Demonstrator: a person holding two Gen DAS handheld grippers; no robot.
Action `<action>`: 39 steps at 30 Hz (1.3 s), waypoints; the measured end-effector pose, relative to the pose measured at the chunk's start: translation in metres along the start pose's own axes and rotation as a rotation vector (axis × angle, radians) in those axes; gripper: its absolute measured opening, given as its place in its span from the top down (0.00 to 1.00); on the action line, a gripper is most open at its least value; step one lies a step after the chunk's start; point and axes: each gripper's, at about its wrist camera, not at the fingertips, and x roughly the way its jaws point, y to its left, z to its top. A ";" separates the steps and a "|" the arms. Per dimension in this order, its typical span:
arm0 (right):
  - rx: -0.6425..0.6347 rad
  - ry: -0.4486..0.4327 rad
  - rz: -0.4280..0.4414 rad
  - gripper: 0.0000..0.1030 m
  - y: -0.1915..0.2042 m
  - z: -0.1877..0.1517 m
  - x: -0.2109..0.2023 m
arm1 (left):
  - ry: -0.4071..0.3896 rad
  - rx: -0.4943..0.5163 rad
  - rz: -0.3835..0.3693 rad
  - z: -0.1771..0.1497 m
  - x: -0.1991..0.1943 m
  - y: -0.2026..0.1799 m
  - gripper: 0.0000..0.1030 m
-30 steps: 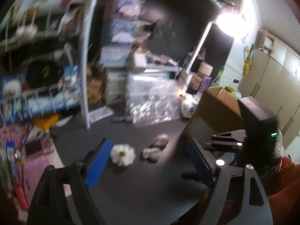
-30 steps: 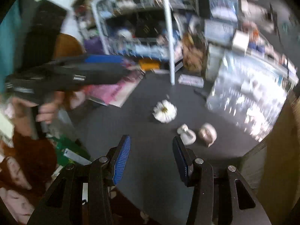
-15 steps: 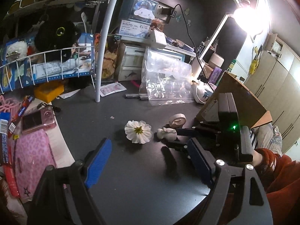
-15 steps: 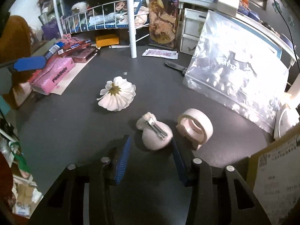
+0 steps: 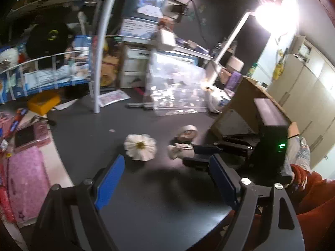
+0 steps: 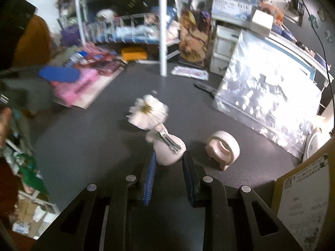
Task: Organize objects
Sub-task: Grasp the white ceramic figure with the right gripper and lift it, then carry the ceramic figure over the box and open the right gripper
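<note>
While the right gripper (image 6: 168, 167) sits low-centre in the rt wrist view, its fingers (image 6: 151, 172) are seen closed in on the near end of the plush hair clip (image 6: 167, 146), both pads apparently touching it; whether it is clear of the worktop (image 6: 94, 129) can't be told. The clip's long axis runs from the fingers toward upper left of the frame, metal clip uppermost, pointing at the white flower (image 6: 147, 113) just beyond. The tape roll (image 6: 223, 148) lies apart, to the right. The rt hand is judged much the nearer to all three.

In the left wrist view the left gripper (image 5: 165, 179) is spread wide w/ nothing between its fingers (image 5: 108, 179), the flower (image 5: 140, 146) ahead near frame centre. Only this view shows the right gripper side-on at centre right; only the rt view shows the metal clip and pad contact.
</note>
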 end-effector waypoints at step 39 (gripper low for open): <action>-0.042 -0.209 -0.275 0.79 -0.124 -0.032 -0.212 | 0.114 0.346 -0.291 0.139 0.114 -0.238 0.66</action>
